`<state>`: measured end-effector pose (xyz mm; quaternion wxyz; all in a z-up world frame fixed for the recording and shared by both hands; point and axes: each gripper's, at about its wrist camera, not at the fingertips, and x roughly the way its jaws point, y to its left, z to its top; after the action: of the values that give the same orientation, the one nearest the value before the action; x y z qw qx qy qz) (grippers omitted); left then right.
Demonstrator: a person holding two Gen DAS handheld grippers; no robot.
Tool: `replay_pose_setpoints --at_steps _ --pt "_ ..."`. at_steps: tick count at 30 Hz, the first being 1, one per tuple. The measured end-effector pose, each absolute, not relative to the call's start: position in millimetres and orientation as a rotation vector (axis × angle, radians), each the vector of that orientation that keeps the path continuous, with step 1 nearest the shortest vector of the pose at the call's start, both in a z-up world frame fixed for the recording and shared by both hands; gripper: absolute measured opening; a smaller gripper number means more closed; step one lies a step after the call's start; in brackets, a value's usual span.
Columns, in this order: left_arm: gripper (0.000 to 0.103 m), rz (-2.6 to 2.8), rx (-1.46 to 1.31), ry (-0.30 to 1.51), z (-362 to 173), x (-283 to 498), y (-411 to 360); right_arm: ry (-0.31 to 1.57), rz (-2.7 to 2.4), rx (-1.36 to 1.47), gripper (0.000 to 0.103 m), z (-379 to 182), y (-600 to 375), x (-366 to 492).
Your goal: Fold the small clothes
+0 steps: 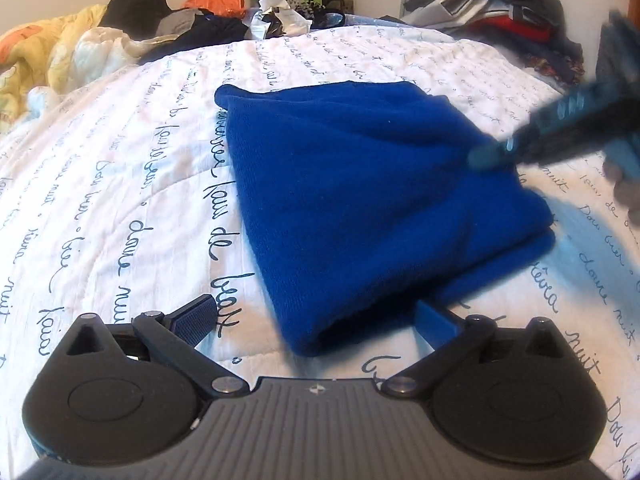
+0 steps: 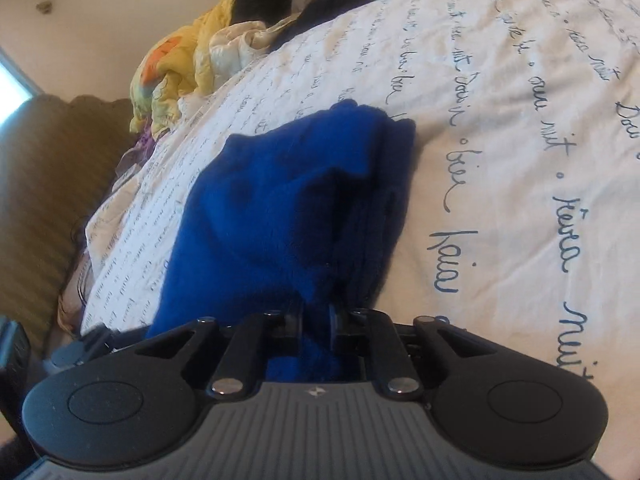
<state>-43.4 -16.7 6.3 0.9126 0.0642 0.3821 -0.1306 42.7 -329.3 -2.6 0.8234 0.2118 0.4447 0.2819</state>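
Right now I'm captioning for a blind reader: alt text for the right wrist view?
The right gripper is shut on a fold of a blue knit garment lying on a white bedspread printed with cursive writing; crumpled yellow bedding lies beyond.

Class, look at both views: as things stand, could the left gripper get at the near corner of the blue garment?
Probably yes. The left gripper is open, with the blue garment corner between its fingers and nothing blocking it; the right gripper pinches the far side.

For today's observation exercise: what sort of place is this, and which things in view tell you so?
Most likely a bedroom in a home. A bed with a white script-printed cover fills the view, a yellow quilt is bunched at its far side, and clothes are heaped behind.
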Motion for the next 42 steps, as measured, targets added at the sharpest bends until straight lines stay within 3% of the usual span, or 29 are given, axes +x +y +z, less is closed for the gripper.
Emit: replay_pose_setpoints --at_steps 3,4,6,9,12,13,17,20,24,29,33,36,38,39,40,42 --pt "0.103 -0.273 0.137 0.785 4.8 -44.0 -17.5 0.83 0.565 0.472 0.033 26.4 -334.5 44.5" --pt "0.103 -0.273 0.134 0.785 3.0 -44.5 -19.3 0.786 0.564 0.456 0.048 35.9 -331.8 46.7" --pt "0.103 -0.272 0.132 0.785 2.8 -43.6 -20.3 0.753 0.586 0.414 0.067 50.0 -320.3 57.9" --pt "0.103 -0.268 0.127 0.786 2.5 -41.7 -21.1 0.771 0.615 0.321 0.066 53.4 -289.9 83.1" --pt "0.103 -0.268 0.126 0.783 2.0 -42.8 -21.1 0.885 0.583 0.133 0.062 20.7 -259.0 114.2" --pt "0.103 -0.265 0.136 0.782 1.6 -42.4 -21.8 0.814 0.588 0.099 0.06 11.0 -260.1 118.1" --pt "0.103 -0.269 0.12 0.785 7.7 -47.9 -16.6 0.864 0.559 0.198 0.058 11.7 -270.8 139.9" --pt "0.103 -0.297 0.068 0.742 18.1 -57.9 -1.7 0.804 0.507 0.156 0.061 29.7 -271.6 108.9" --pt "0.103 -0.27 0.14 0.688 20.5 -72.1 2.7 0.832 0.621 0.346 0.061 30.2 -296.6 67.5" --pt "0.086 -0.242 0.257 0.659 9.9 -83.1 -9.0 0.915 0.64 0.462 0.063 10.7 -322.8 30.5" --pt "0.079 -0.215 0.183 0.681 11.5 -72.9 -7.7 0.942 0.633 0.364 0.059 4.6 -311.5 23.7" --pt "0.067 -0.223 0.138 0.679 16.8 -68.6 -7.2 0.958 0.63 0.312 0.045 1.1 -302.3 27.6" --pt "0.058 -0.22 0.152 0.675 13.1 -66.6 -11.5 0.944 0.646 0.306 0.043 -0.8 -299.3 27.1" --pt "0.046 -0.226 0.144 0.66 11.0 -65.8 -13.3 0.943 0.643 0.301 0.028 -0.8 -298.1 27.4" --pt "0.021 -0.246 0.129 0.651 11.3 -66.5 -13.7 0.951 0.636 0.278 0.013 -1.2 -295.8 27.7" --pt "0.018 -0.241 0.107 0.651 13.8 -67.5 -13.7 0.952 0.643 0.273 0.007 2.0 -297.2 28.7"
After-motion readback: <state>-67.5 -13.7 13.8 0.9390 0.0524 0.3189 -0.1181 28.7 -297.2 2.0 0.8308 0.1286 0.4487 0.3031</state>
